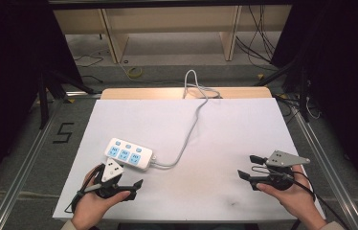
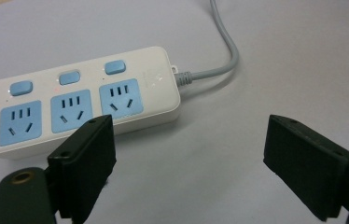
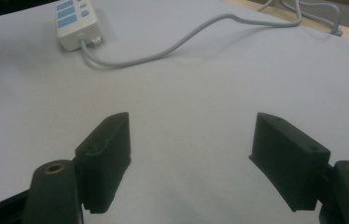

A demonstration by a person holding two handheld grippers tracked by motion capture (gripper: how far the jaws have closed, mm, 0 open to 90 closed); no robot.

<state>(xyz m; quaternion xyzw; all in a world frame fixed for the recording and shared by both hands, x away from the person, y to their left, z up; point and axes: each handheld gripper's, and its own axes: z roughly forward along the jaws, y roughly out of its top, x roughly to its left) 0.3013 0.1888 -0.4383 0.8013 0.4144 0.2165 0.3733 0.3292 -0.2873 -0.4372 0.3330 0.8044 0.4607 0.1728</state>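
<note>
— Power strip (image 1: 129,154) sits on the near left part of the desk (image 1: 225,139), lying at a slant, just beyond the left gripper (image 1: 130,183). What's around it?

— Only its own grey cord (image 1: 189,132), which curls off the strip's right end, runs up across the white sheet and drops over the far wooden edge. Nothing lies between the strip and either gripper.

— And the grippers?

— Left gripper has its jaws spread wide with nothing in them, pointing toward the strip's near side but not touching. Right gripper (image 1: 248,167) is well apart, at the near right, also wide and holding nothing.

— What's the strip like?

— Smooth white plastic, a rounded oblong, with three pale blue sockets (image 2: 70,110) in a row and a blue switch (image 2: 69,76) above each. The cord is round and rubbery; the desk cover is matt white. Gripper jaws are flat black blocks.
</note>
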